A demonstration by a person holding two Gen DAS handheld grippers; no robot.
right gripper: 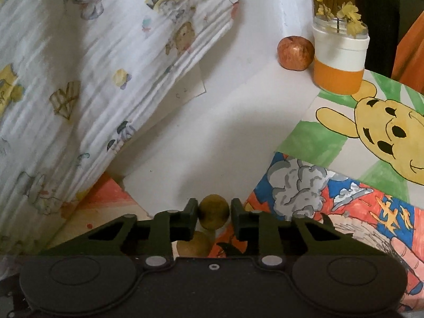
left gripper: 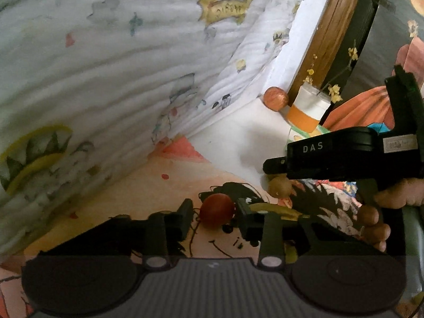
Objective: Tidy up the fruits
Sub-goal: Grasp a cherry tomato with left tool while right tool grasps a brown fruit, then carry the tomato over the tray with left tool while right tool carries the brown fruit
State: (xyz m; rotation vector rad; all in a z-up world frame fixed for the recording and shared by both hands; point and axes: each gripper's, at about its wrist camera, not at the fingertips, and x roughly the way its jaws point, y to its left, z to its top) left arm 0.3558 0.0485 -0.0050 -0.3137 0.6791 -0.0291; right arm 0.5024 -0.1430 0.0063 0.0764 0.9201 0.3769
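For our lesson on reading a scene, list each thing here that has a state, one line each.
Left gripper: shut on the red fruit.
Right gripper: shut on the tan fruit.
Apple: resting beside the jar, untouched.
Jar: upright, open-topped, holding yellow flowers.

Printed white cloth (right gripper: 79, 66), orange-banded jar (right gripper: 339, 58) of yellow flowers (right gripper: 349, 13), cartoon drawings (right gripper: 384, 132)

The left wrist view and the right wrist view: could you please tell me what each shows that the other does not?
Only the left wrist view shows the left gripper closed on a red fruit, with the right gripper seen from outside.

Only the right wrist view shows a second tan fruit and the yellow bear drawing.

Both show the apple, the orange-and-white jar, and the tan fruit that the right gripper holds.
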